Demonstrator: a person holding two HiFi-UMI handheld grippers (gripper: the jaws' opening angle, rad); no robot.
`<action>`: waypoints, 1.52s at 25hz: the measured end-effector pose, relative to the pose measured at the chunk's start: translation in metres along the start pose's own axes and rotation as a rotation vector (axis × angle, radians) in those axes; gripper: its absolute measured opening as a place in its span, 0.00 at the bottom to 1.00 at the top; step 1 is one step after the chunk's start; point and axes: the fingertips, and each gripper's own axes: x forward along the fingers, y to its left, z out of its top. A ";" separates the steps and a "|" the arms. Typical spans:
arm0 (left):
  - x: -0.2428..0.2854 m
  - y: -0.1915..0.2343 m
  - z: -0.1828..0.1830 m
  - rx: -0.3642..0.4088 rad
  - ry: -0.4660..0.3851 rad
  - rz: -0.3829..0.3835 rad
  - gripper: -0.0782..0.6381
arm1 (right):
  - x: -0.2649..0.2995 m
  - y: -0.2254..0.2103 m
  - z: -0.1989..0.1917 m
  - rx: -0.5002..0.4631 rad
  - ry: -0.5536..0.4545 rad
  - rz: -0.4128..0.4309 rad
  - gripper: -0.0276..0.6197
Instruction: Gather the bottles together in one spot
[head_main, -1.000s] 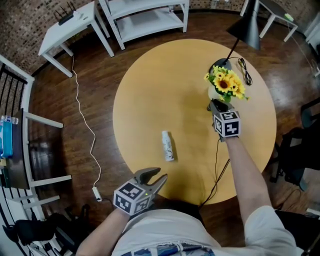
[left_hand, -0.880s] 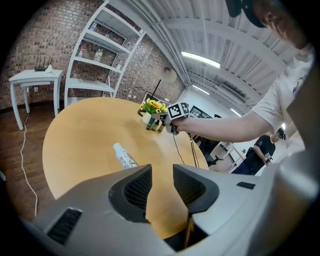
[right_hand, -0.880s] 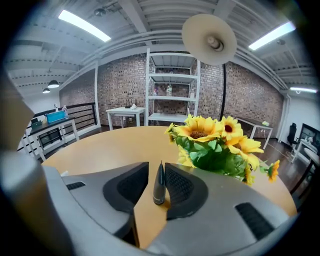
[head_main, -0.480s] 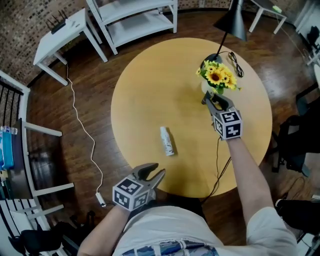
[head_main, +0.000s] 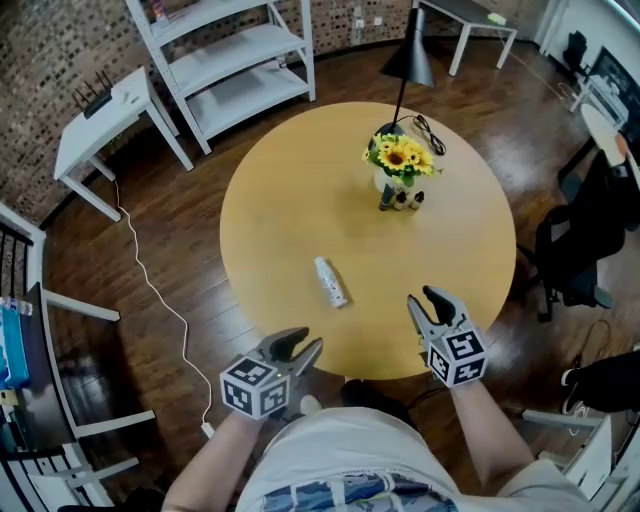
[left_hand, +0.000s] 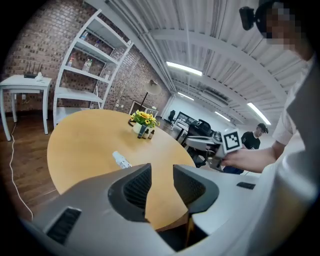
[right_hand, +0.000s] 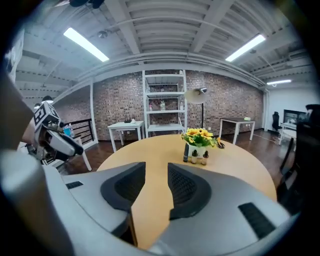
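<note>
Counting four bottles on the round table (head_main: 290, 190). Finding three already grouped: a tall dark bottle (head_main: 385, 199) plus a pair of small bottles (head_main: 401, 201), all upright in a tight row just in front of the sunflower vase (head_main: 388, 181), touching it or nearly so – not managing to tell which. Treating that as the gathering spot, so approx. 3 of 4 done. Spotting the white bottle (head_main: 331, 282) lying on its side, well apart from the vase, off toward the person's side & a bit left, w/ bare tabletop all round. Judging this one as the only job left: picking it up, carrying it across to the vase, setting it down beside the other three, pref. upright.

Checking grippers next – finding nothing gripped in either. Reading the left gripper (head_main: 303, 342) as clenched shut on nothing, hanging past the table rim on the person's side, farther from the vase than the white bottle. Reading the right gripper (head_main: 422, 297) as released, w/ jaws just done opening & standing apart, nothing btwn the pads; hovering over the near rim, well apart from the vase, pointing roughly back at it.

Beyond that: noting a black lamp (head_main: 405, 58) w/ its base right behind the vase, and a white shelf unit (head_main: 235, 60) on the floor well beyond the vase.
</note>
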 end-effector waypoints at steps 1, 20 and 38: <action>-0.008 0.000 -0.001 0.001 -0.013 0.006 0.28 | -0.020 0.007 -0.010 0.021 0.008 -0.023 0.30; -0.103 -0.025 -0.080 0.017 0.010 0.073 0.31 | -0.173 0.143 -0.106 0.122 0.134 -0.112 0.36; 0.061 0.047 -0.044 -0.018 0.172 0.244 0.43 | -0.109 0.043 -0.058 0.174 0.094 -0.020 0.43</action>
